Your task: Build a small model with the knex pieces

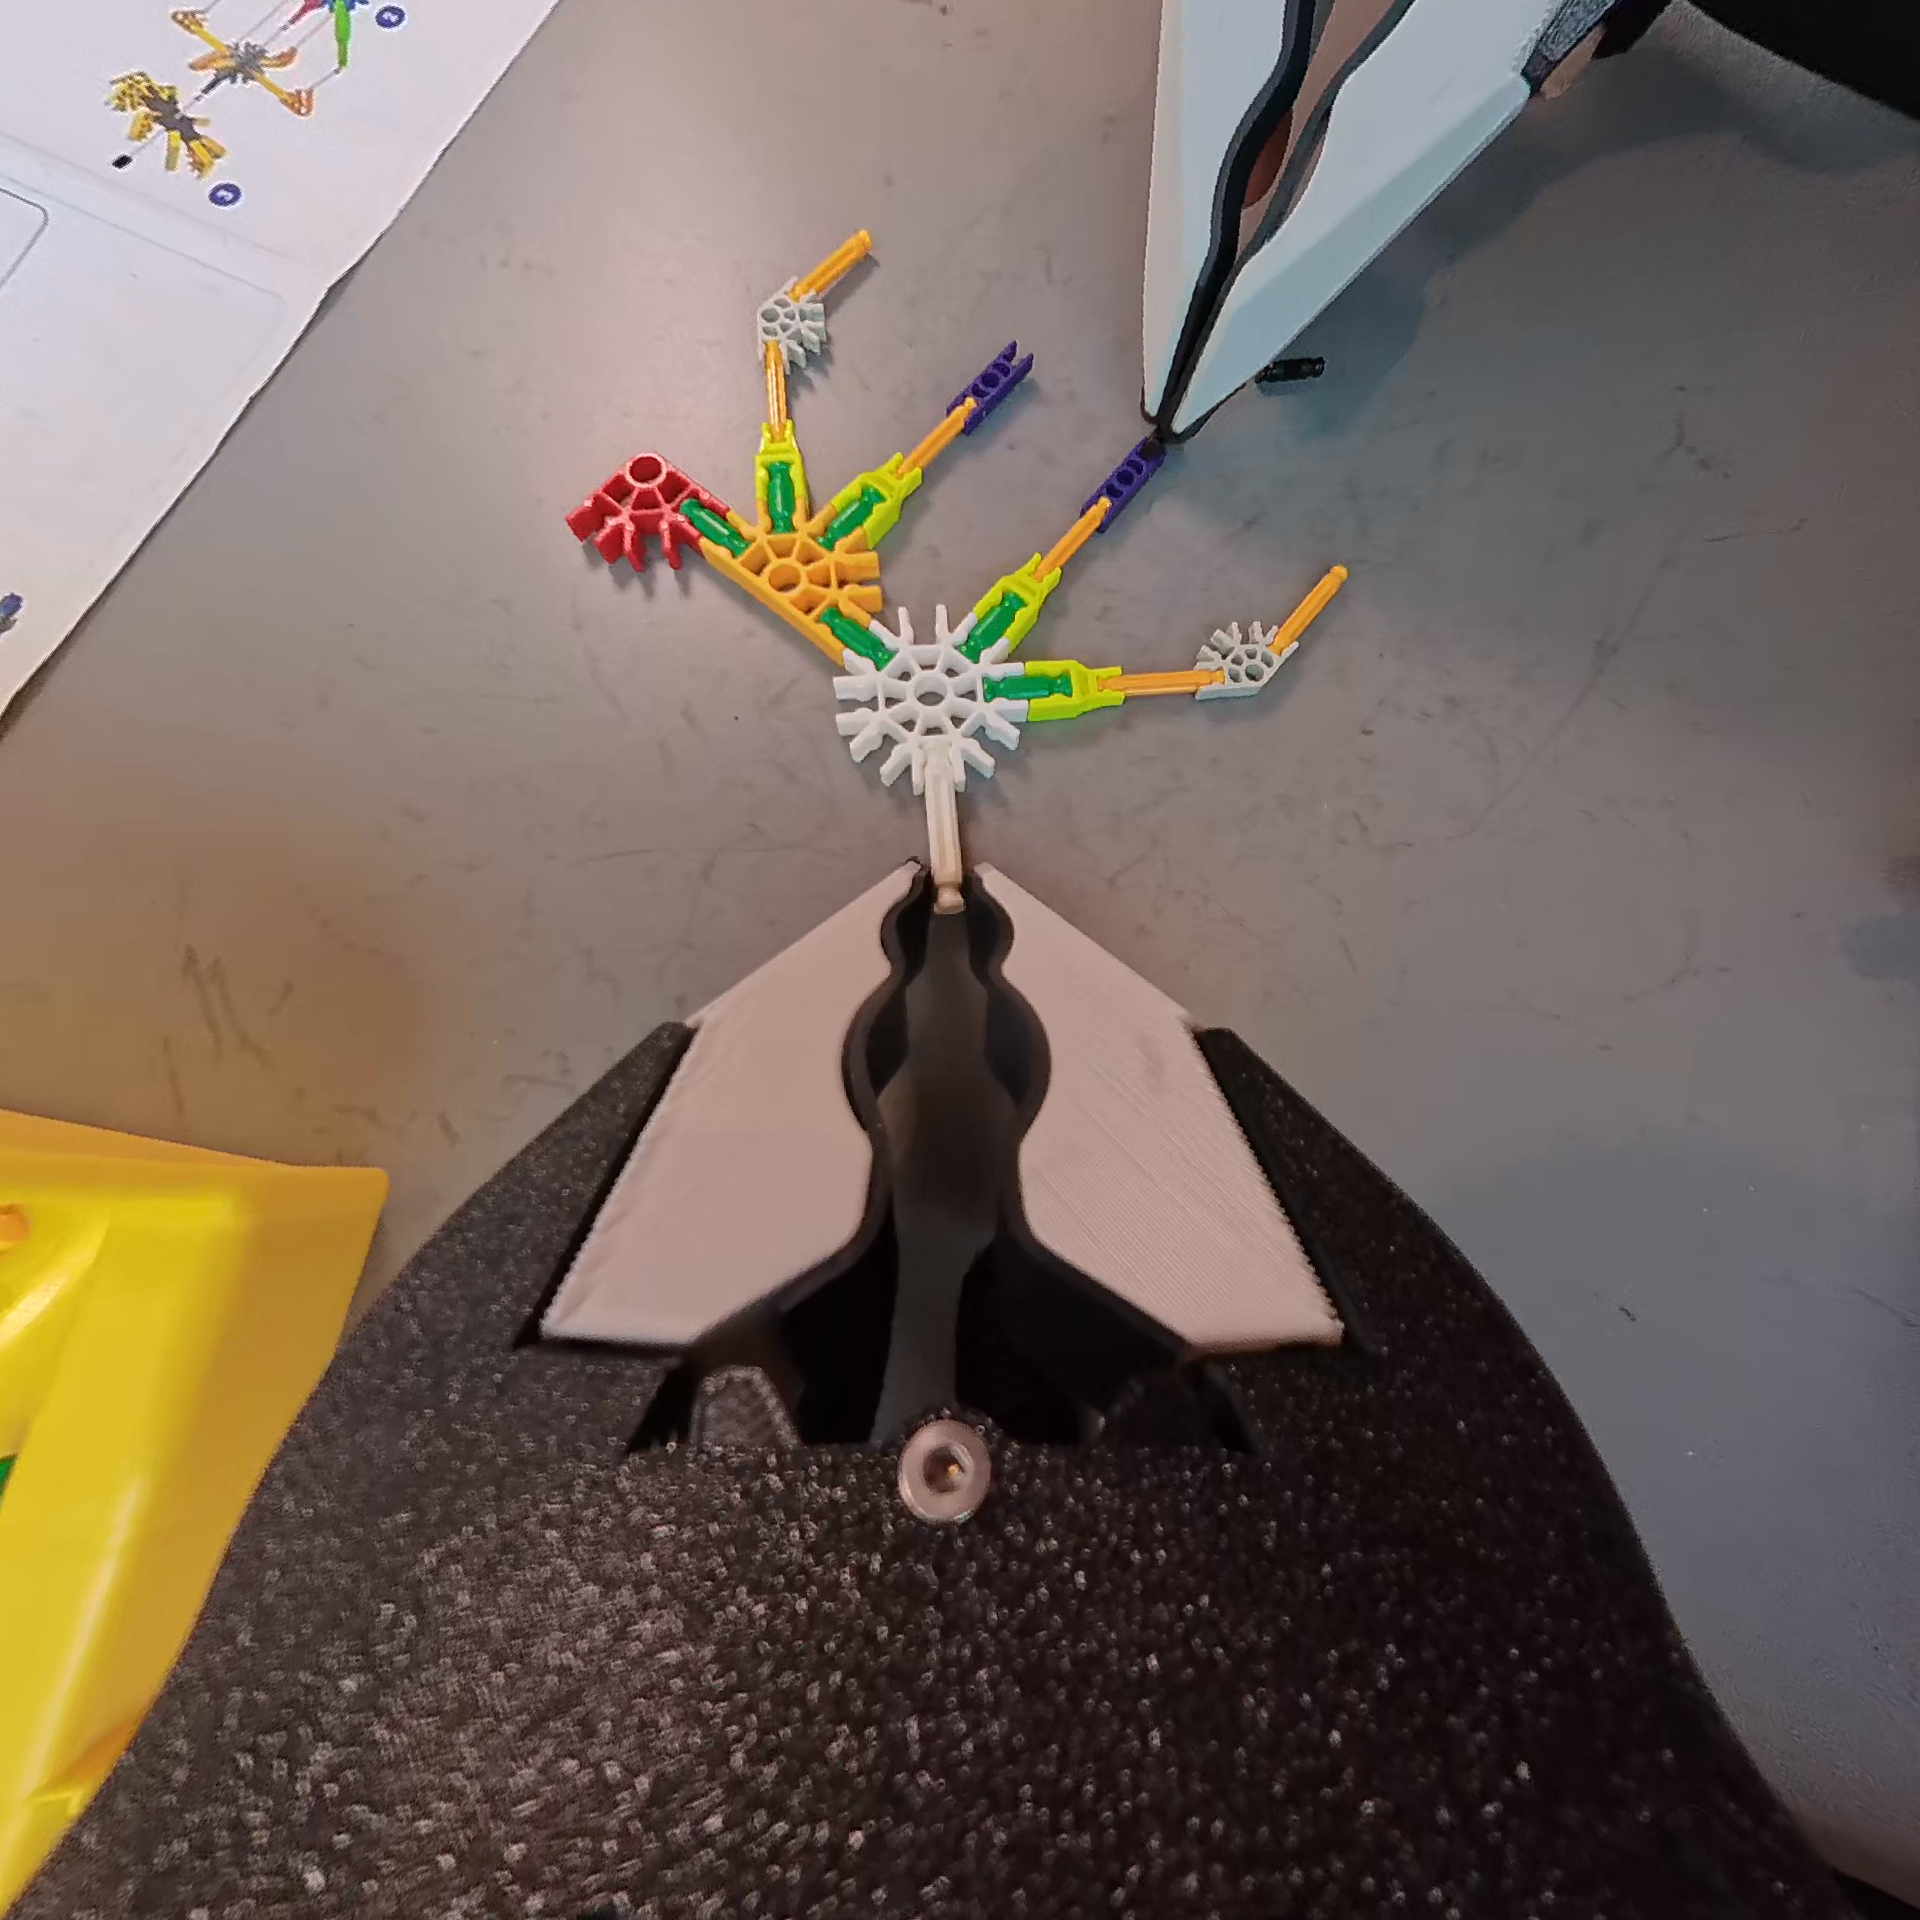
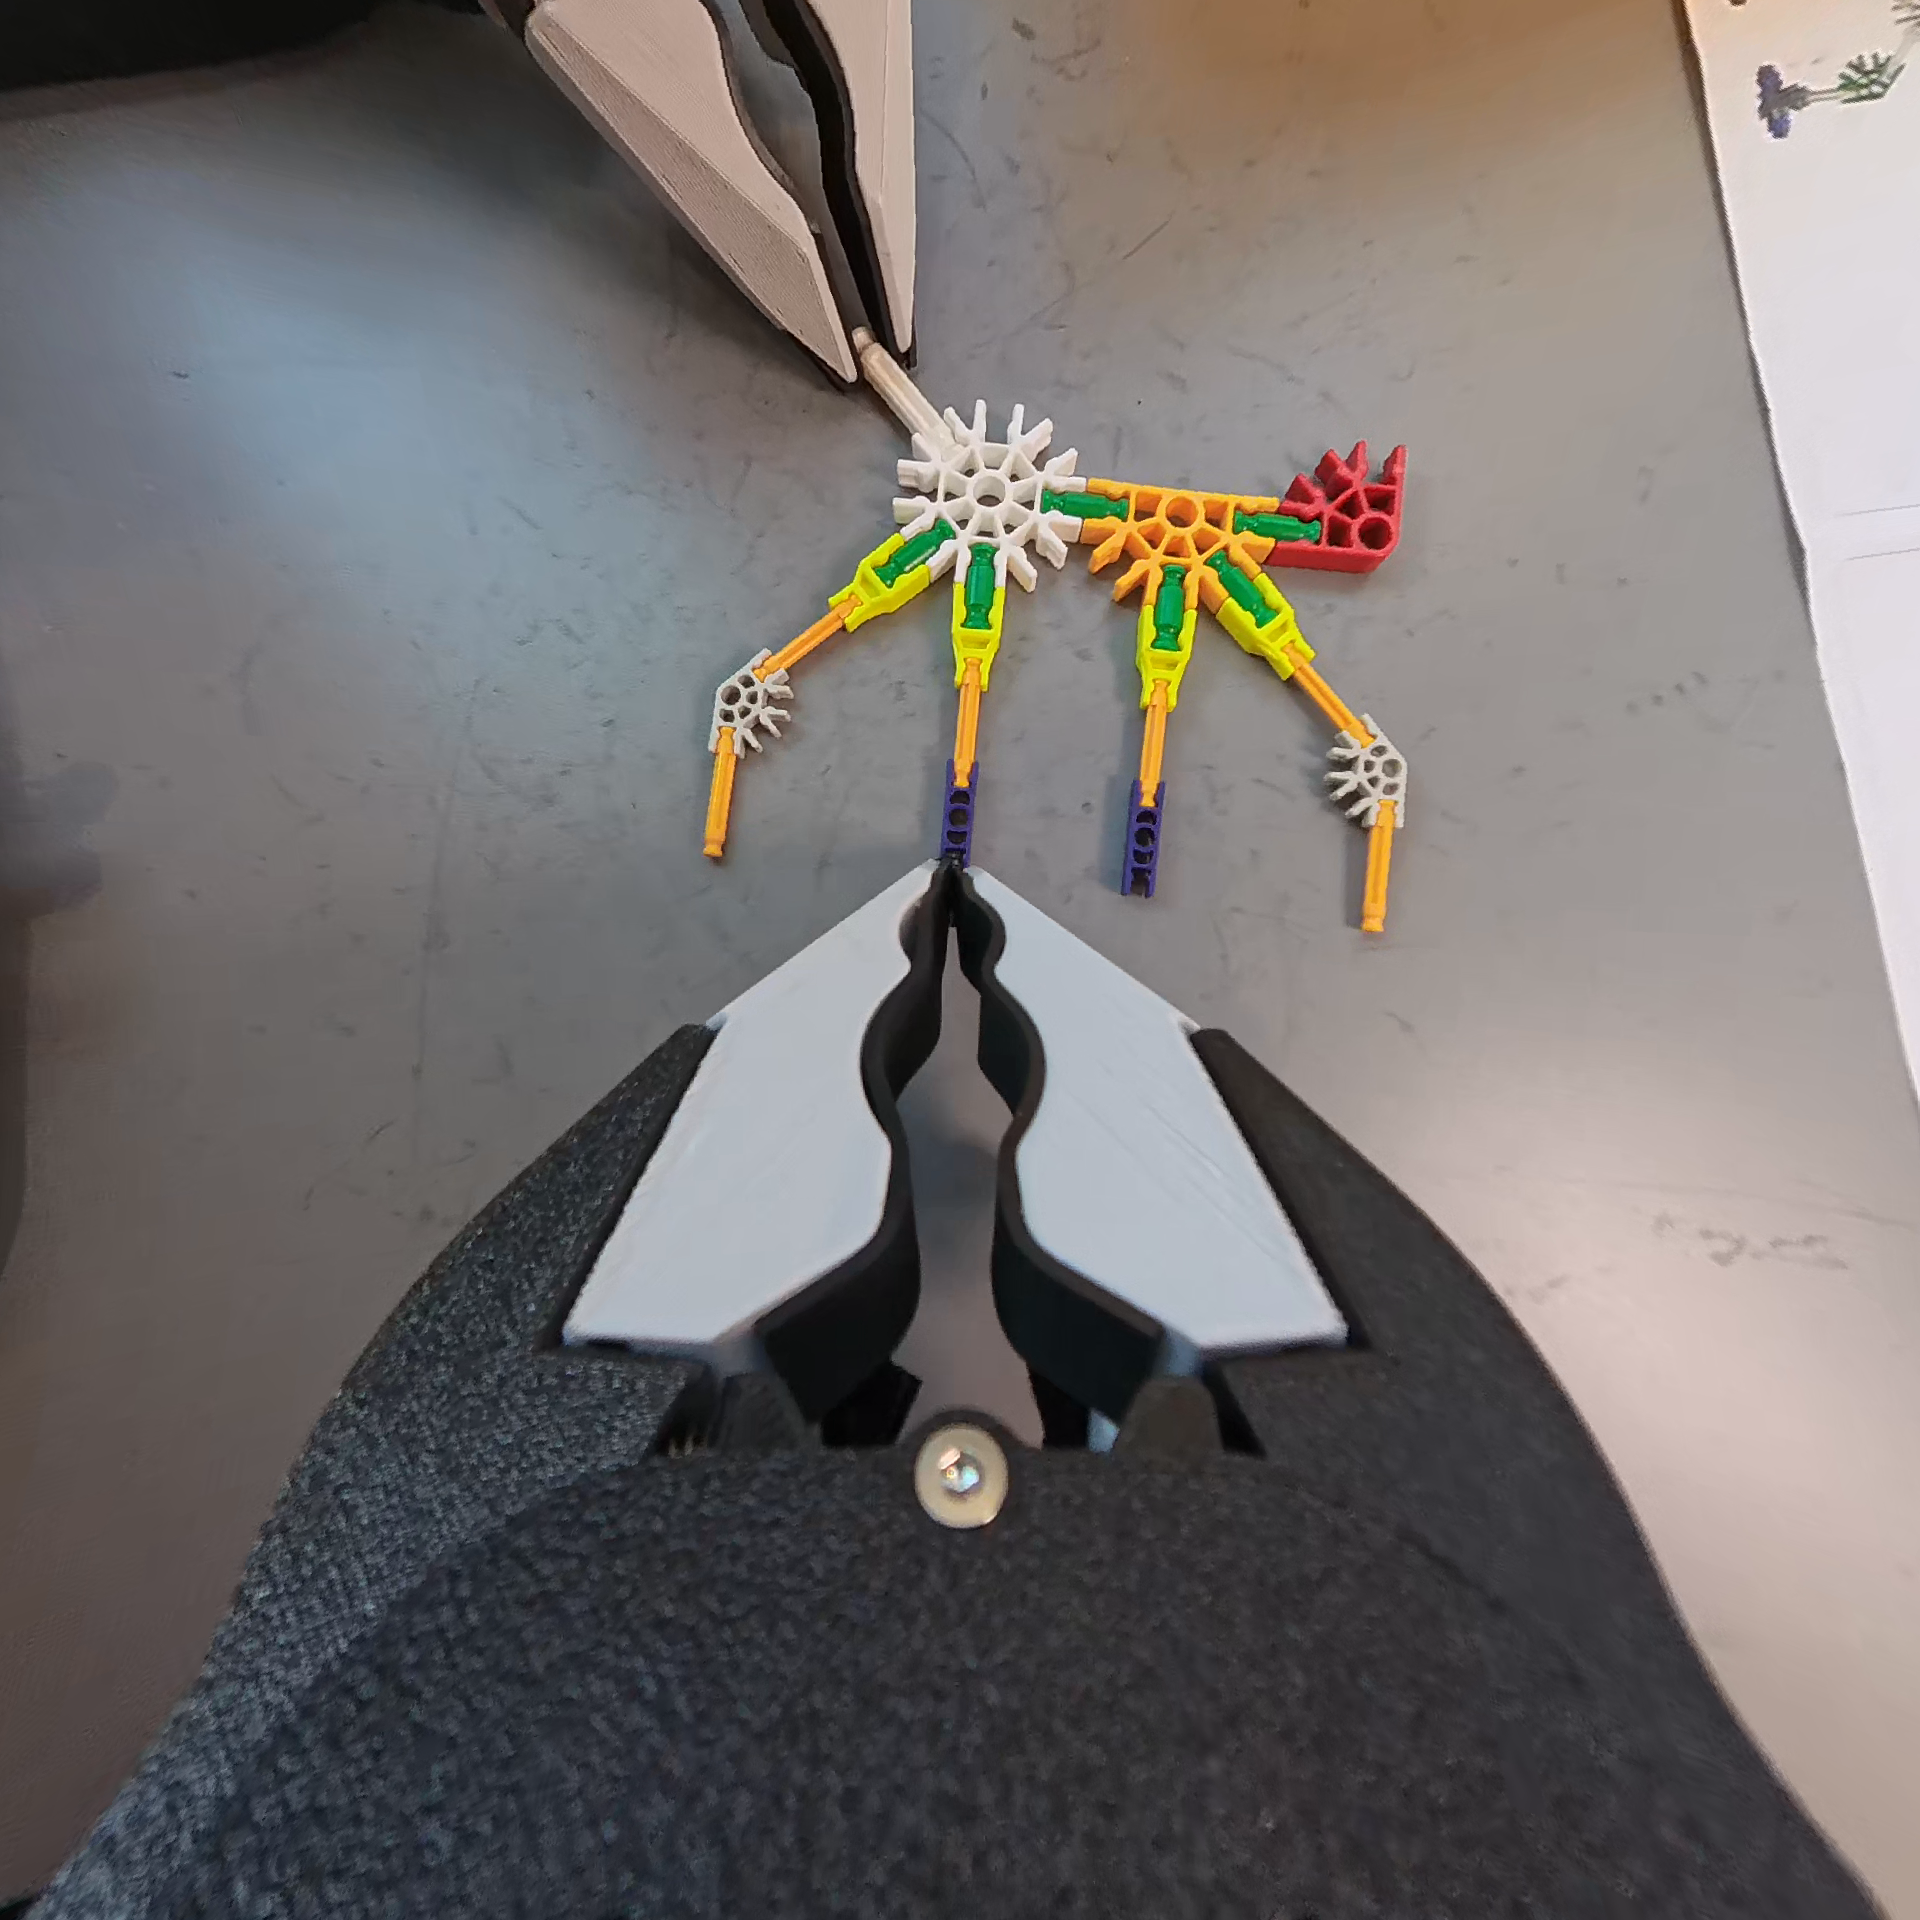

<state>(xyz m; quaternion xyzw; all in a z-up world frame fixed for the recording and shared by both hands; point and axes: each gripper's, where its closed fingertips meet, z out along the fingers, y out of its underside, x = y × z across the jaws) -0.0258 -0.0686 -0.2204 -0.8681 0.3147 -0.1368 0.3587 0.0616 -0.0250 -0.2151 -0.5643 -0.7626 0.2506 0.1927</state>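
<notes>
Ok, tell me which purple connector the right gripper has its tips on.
The purple connector on the leg below the white wheel. The right gripper is shut with its tips at that connector's end; the other purple connector lies apart, untouched.

Around the one white snowflake connector [image 2: 987, 497] lie one orange connector [image 2: 1174, 525], one red connector [image 2: 1345, 520], two grey connectors [image 2: 750, 709], two purple clips [image 2: 958, 812], four lime clips [image 2: 977, 634] and six green rods [image 2: 1086, 504].

grey tabletop [image 1: 416, 831] | printed instruction sheet [image 1: 135, 229] top-left | yellow plastic box [image 1: 156, 1403] bottom-left
</notes>
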